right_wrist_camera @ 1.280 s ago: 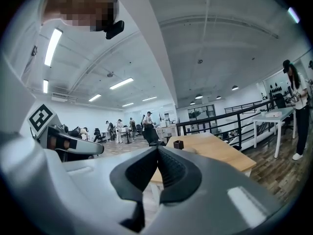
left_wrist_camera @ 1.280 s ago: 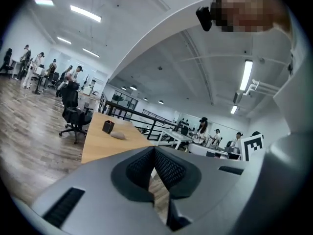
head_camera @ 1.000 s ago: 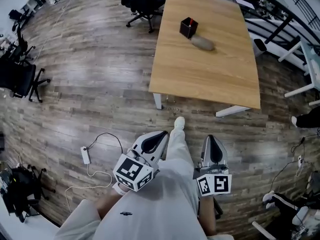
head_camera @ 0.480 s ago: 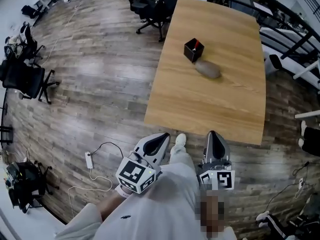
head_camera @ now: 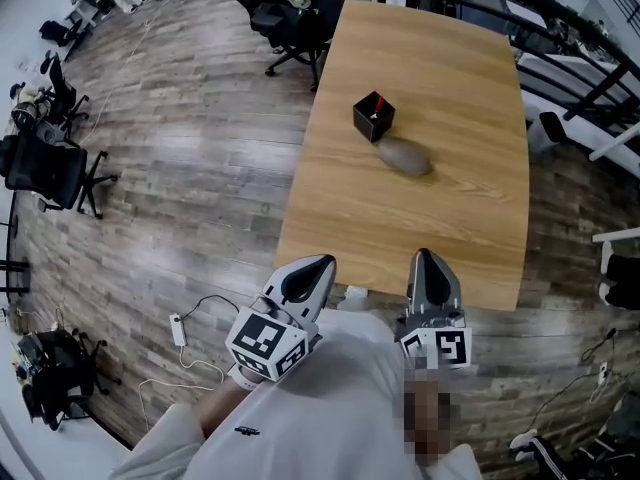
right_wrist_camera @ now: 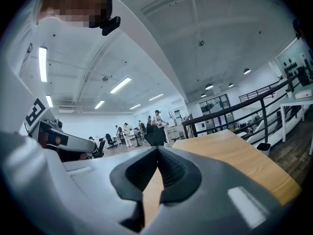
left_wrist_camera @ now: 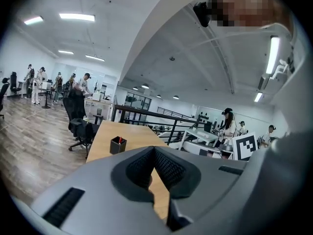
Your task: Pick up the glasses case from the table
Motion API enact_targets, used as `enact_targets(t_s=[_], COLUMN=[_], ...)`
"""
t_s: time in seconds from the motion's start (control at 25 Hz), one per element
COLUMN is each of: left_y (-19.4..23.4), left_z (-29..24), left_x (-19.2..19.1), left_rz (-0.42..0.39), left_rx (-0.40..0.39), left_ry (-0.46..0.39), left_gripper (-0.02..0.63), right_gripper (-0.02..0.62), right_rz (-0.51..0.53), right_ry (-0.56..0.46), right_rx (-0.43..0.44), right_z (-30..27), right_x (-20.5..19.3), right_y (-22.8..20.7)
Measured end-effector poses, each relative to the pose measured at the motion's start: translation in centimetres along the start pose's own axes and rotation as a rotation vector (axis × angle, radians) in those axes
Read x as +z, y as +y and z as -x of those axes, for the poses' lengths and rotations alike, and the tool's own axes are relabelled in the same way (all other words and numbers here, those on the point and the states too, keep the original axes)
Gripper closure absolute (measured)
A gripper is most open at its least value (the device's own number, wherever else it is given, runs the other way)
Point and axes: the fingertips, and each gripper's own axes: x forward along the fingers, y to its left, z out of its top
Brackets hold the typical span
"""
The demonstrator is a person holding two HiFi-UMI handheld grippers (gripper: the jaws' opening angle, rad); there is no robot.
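**A:** Head view first. Where is the glasses case?

**B:** The grey glasses case lies on the tabletop, upper middle of the frame. It sits just beside a black pen holder, at that holder's lower right.

**A:** And the tongs?

**B:** The left tongs and right tongs are low in the frame at the tabletop's near edge, well apart from the case. Both are closed and empty. I'd say they are tucked near the body because no reach has begun.

**A:** Is anything in the way?

**B:** There is only bare wood between the near edge and the case. The holder crowds its far left side, so a grasp from the near side looks safest. The office chair at the top and the power strip on the floor at lower left are no obstacle.

**A:** Left gripper view?

**B:** The pads meet at their tips with nothing between them. The holder shows at left centre. The case does not show, and I think it is hidden behind the tongs.

**A:** Right gripper view?

**B:** The pads are together and empty. Wood runs off to the right under a dark railing. Neither the case nor the holder shows. The tongs would have to open before any grasp.
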Motion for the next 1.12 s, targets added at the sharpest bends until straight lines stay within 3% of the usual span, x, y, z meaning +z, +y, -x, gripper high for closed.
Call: enact_targets(t_s=[0.48,1.12], left_y=[1.6,7.6], left_z=[-3.0,-10.1], left_x=[0.1,-2.3], left_rz=[0.002,0.05], left_rx=[-0.003,0.023], left_ry=[0.026,0.093], left_gripper=[0.598,0.598], right_gripper=[0.598,0.574], right_rz=[-0.002,0.073], right_ry=[0.024,0.131], right_rx=[-0.032,0.013], right_z=[-2.9,-11.9], right_x=[-0.8,-4.9], right_y=[-2.4,-5.5])
